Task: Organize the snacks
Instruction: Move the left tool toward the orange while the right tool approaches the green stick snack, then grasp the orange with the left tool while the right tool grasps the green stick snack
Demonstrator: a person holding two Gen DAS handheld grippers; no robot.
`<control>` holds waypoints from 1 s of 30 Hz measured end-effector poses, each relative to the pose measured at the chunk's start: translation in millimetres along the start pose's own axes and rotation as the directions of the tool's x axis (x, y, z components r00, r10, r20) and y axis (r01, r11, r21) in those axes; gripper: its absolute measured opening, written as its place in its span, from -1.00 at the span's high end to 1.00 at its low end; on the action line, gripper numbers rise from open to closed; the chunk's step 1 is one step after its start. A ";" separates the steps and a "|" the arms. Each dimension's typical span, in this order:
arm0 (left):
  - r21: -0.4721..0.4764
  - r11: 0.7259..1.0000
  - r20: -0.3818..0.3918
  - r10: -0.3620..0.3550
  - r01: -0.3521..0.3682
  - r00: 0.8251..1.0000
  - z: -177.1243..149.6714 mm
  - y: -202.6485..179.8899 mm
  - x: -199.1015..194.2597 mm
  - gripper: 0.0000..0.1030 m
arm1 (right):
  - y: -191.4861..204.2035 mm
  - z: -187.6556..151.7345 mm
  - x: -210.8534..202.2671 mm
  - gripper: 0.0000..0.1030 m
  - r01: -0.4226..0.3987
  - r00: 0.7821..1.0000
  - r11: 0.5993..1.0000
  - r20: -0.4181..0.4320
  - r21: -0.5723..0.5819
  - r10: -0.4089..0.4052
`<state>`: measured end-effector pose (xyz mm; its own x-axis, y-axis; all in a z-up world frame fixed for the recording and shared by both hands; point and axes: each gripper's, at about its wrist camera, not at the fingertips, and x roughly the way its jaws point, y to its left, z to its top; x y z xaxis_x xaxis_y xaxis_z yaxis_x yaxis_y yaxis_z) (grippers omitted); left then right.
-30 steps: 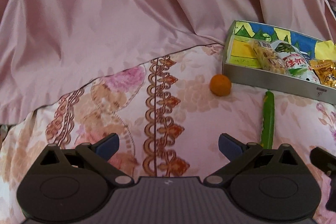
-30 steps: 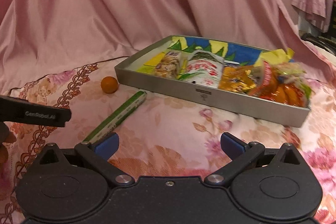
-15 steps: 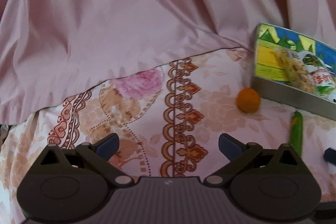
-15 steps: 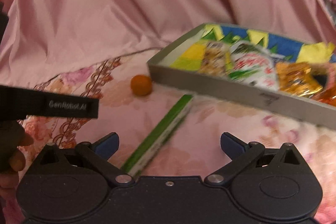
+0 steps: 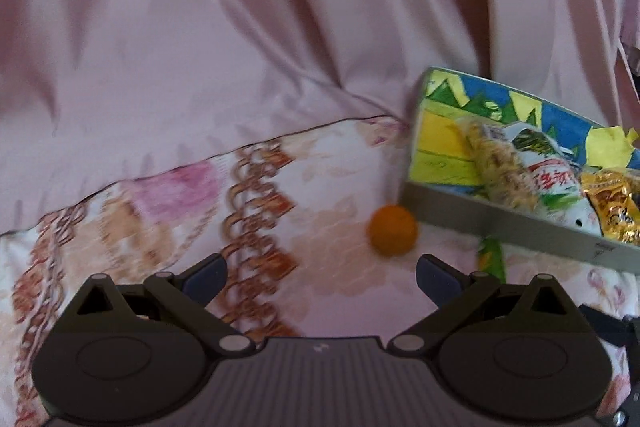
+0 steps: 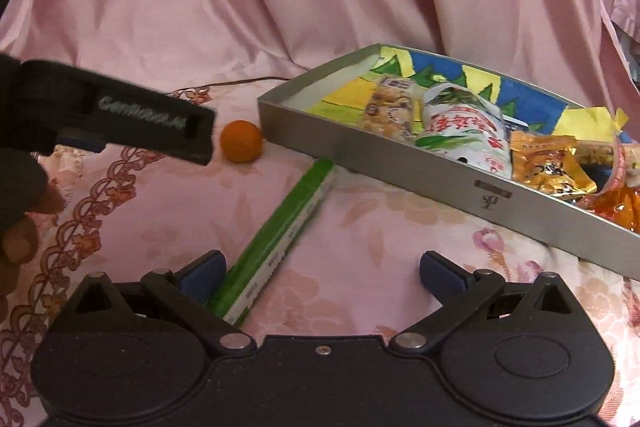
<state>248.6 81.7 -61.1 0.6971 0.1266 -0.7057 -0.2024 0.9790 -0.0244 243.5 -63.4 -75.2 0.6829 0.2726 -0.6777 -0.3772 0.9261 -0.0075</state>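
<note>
A small orange ball-shaped snack lies on the floral cloth beside the left end of a grey metal tray. My left gripper is open and empty, a little short of the orange snack. A long green stick pack lies on the cloth in front of the tray. My right gripper is open and empty, with its left finger beside the stick pack's near end. The orange snack also shows in the right wrist view, just past the left gripper's tip. The tray holds several snack packets.
A pink satin curtain hangs behind the cloth-covered surface. The tray's inside is lined with a blue, yellow and green picture. A hand holds the left gripper at the left edge of the right wrist view.
My left gripper has swung right and closer to the orange snack. My right gripper has moved nearer the green stick pack, whose near end now lies by its left finger.
</note>
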 end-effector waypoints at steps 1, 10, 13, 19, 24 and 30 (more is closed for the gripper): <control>0.007 1.000 0.001 -0.002 0.002 1.000 3.2 -3.2 4.1 -0.99 | -1.3 0.2 0.1 -0.99 -0.001 1.000 1.000 -0.001 0.002 0.001; 0.027 0.999 0.005 -0.039 0.039 0.999 14.3 -12.9 27.3 -0.94 | -0.3 1.4 2.1 -0.98 0.002 1.000 1.000 0.010 -0.010 -0.002; 0.008 0.998 0.004 -0.070 0.070 0.998 13.5 -12.9 29.8 -0.68 | -0.9 1.4 2.4 -0.91 0.004 1.000 1.000 0.022 -0.007 -0.004; 0.008 0.993 -0.012 -0.114 0.114 0.993 9.4 -16.8 33.1 -0.15 | 1.1 2.1 -1.4 -0.60 -0.029 0.999 0.999 0.040 -0.019 0.030; 0.066 0.990 -0.031 -0.124 0.126 0.992 6.2 -27.0 32.8 0.32 | 5.8 0.3 -5.6 -0.19 -0.077 0.996 0.996 0.036 -0.043 0.078; 0.068 0.987 -0.042 -0.146 0.149 0.988 7.3 -33.4 22.8 0.34 | 7.4 0.0 -12.9 0.48 -0.110 0.994 0.991 0.009 -0.076 0.111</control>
<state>276.3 53.1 -71.2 0.6895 -0.0248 -0.7239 -0.0496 0.9955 -0.0813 232.0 -60.0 -66.5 0.6428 0.3760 -0.6674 -0.4961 0.8682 0.0112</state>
